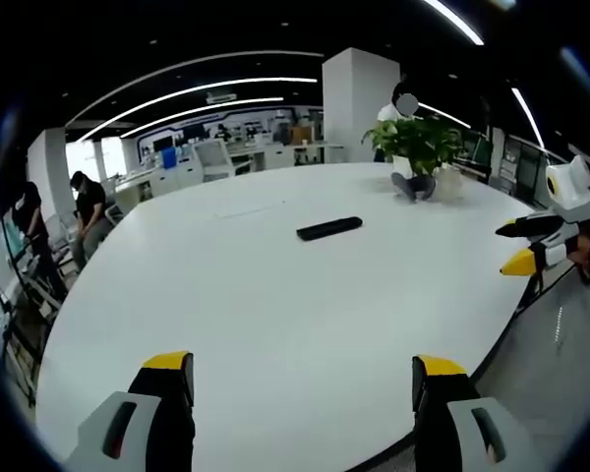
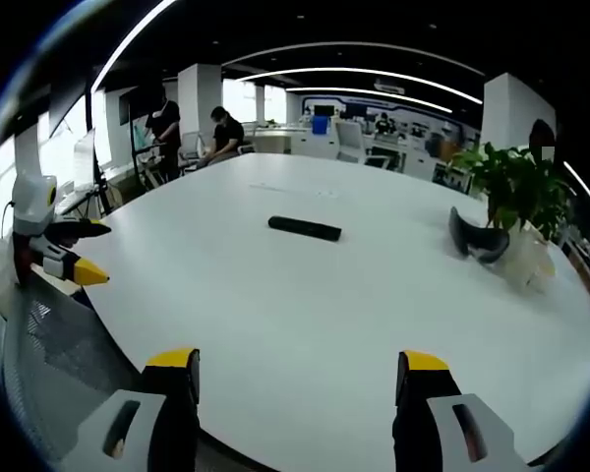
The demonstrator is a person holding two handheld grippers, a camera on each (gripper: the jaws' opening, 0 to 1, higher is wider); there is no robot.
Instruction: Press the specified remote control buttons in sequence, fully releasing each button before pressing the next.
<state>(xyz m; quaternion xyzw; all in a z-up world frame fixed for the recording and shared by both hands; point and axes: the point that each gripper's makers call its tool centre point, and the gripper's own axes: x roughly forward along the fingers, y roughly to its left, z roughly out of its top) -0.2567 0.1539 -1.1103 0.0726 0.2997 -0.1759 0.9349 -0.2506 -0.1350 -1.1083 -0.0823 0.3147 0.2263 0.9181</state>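
White table (image 1: 275, 324) with 1 black remote (image 1: 329, 228), 1 potted plant (image 1: 418, 147).

Big white round table (image 1: 275, 324), mostly bare. Near its far edge there's a leafy green potted plant (image 1: 423, 143) with a dark curved thing (image 2: 477, 241) lying right beside it, can't tell what that is. Behind it all, an open office: white pillar (image 1: 359, 103), desks with monitors (image 1: 211, 157), long ceiling light strips (image 2: 374, 93), and two people in dark shirts (image 2: 221, 133) off to the side.
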